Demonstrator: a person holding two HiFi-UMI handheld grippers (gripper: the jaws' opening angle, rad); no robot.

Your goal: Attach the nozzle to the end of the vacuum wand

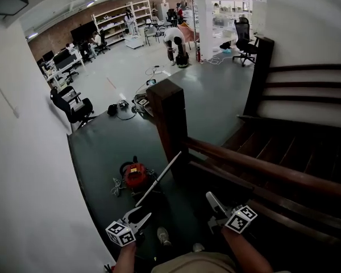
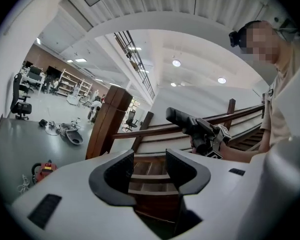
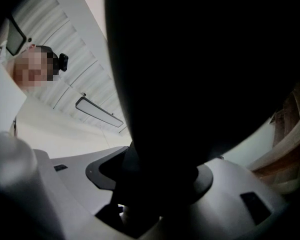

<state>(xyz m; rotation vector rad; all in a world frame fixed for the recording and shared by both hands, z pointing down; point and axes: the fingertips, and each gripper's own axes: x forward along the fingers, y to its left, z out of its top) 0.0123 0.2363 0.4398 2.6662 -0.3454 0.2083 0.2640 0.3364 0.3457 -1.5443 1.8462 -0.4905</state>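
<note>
Black nozzle point(image 3: 190, 84) fills my right gripper point(image 3: 155, 181), jaws clamped on it (ready to push on). Left gripper point(image 2: 149, 170) is spread and empty, near the wand point(image 1: 159, 178) slanting by the red vacuum point(image 1: 135, 175), presumably free to steady it.

It was a big open-plan lab and office space, seen from a dark brown wooden staircase point(image 1: 307, 147) with a thick square newel post point(image 1: 167, 118). A smooth grey floor point(image 1: 216, 95) ran back to a red brick wall point(image 1: 62, 30). White open shelving units point(image 1: 116, 19) stood along that wall, next to desks carrying dark monitors point(image 1: 59, 61). Black wheeled office chairs point(image 1: 74, 107) sat about, and loose cables and small gear point(image 1: 125, 107) lay on the floor. A person in a white top point(image 1: 173, 38) bent over beside a white square pillar point(image 1: 204, 16). Round recessed lights point(image 2: 176, 63) dotted the white ceiling.
</note>
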